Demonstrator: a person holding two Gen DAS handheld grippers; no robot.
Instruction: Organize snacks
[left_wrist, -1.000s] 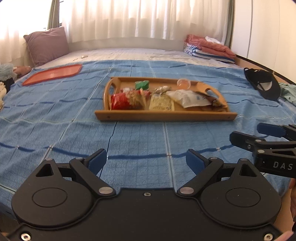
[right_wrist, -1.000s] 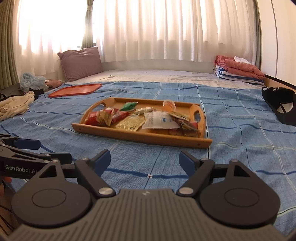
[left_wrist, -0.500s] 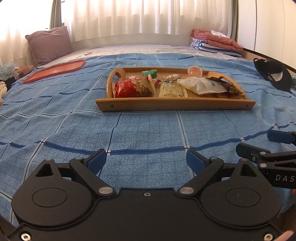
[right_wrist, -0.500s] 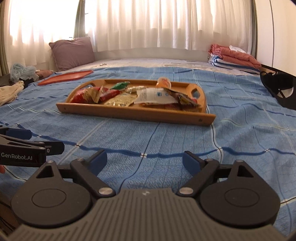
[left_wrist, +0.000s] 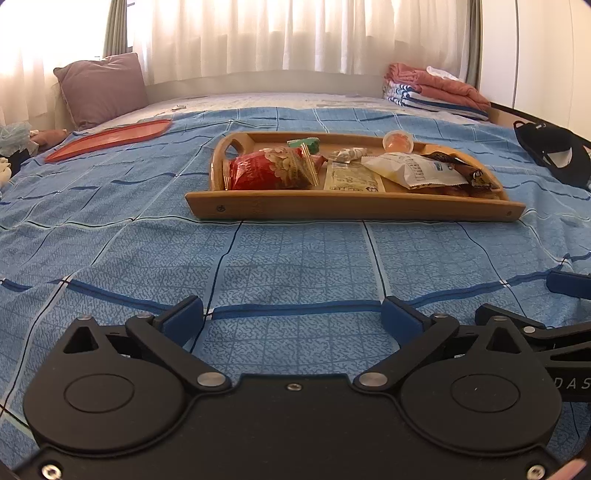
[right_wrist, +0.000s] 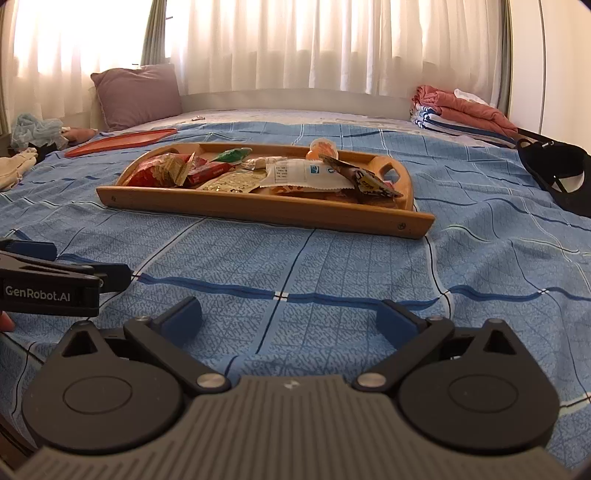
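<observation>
The tray (left_wrist: 354, 212) is smooth, satin-finished wood. The snack packets (left_wrist: 273, 171) look like glossy, crinkled foil and plastic. The bedspread (left_wrist: 295, 266) is matt woven cloth. The orange lid (left_wrist: 110, 140) is probably smooth plastic.

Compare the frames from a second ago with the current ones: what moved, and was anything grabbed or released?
Both tools sank toward the blue bedspread, so the wooden tray looks nearer and flatter. The left tool and right tool have just been opening their jaws wider, with nothing between them; nothing was grabbed or released. The snacks on the tray, the red tray, the pillow and the black cap stayed put.
</observation>
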